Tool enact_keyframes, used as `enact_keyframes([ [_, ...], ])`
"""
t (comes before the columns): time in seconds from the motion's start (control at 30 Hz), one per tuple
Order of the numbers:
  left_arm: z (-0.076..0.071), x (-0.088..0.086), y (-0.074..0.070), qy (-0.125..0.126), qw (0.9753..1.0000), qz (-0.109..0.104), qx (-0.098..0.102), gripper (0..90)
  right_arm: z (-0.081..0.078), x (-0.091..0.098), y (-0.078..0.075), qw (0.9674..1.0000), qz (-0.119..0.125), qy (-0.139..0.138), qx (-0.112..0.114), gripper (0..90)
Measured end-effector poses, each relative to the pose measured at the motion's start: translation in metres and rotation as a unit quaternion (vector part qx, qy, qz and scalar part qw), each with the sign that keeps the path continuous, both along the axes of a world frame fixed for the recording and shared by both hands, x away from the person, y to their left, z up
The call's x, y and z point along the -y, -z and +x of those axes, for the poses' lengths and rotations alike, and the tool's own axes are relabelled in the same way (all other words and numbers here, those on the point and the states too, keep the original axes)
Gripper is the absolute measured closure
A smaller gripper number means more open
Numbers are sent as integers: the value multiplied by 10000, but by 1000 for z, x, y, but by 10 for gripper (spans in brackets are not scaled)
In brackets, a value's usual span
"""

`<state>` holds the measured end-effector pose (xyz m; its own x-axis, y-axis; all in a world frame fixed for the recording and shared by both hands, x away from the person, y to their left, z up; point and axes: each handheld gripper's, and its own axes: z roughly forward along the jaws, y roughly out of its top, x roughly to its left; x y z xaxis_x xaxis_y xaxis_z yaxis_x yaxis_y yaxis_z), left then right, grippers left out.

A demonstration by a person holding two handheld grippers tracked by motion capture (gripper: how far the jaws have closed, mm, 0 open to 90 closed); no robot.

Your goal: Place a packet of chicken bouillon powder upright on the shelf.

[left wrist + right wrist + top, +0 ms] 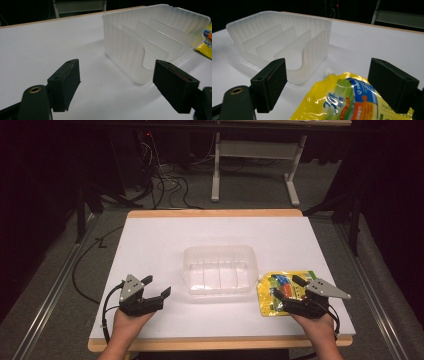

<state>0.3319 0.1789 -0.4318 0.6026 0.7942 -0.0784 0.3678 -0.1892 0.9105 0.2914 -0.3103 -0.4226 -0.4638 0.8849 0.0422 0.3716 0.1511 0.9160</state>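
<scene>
While both tools rest short of the tray, positions read as follows:
Tray [219, 270]: mid-table, translucent, ribbed.
Pouch [280, 292]: yellow, flat, just right of tray.
Left gripper [157, 287]: jaws spread, nothing between; open tabletop separates it from tray's left side.
Right gripper [289, 287]: jaws spread over pouch, not pinching.
Table [150, 235]: bare beyond tray.

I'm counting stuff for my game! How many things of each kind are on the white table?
Clear plastic bin with dividers: 1
Yellow pouch: 1
Hand-held grippers: 2, left hand-held gripper and right hand-held gripper
Total: 4
</scene>
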Motion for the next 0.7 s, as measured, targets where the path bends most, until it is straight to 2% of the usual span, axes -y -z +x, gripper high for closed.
enact_keyframes([
  [0.17, 8, 8, -1, 110, 9999, -86, -17, 224, -6, 11, 10, 9992, -243, 155, -283, 156],
  [0.2, 8, 8, -1, 110, 9999, -86, -17, 224, -6, 11, 10, 9992, -243, 155, -283, 156],
  [0.23, 12, 13, -2, 174, 9998, -100, -9, 224, -10, 17, 13, 9985, -250, 235, -430, 155],
  [0.3, 15, 19, -3, 243, 9996, -112, 14, 224, -15, 20, 14, 9980, -164, 289, -538, 169],
  [0.37, 17, 22, -3, 269, 9995, -142, 11, 226, -18, 18, 14, 9981, -148, 242, -549, 203],
  [0.4, 18, 27, -4, 344, 9993, -133, 48, 226, -25, 6, 16, 9982, -242, 107, -533, 290],
  [0.43, 18, 29, -5, 373, 9992, -117, 67, 227, -27, -2, 18, 9978, -305, 12, -584, 322],
  [0.57, 18, 31, -6, 427, 9990, -139, 79, 228, -26, -33, 30, 9934, -714, -274, -860, 323],
  [0.7, 18, 29, -6, 408, 9990, -172, 83, 229, -20, -47, 44, 9885, -969, -317, -1118, 296],
])
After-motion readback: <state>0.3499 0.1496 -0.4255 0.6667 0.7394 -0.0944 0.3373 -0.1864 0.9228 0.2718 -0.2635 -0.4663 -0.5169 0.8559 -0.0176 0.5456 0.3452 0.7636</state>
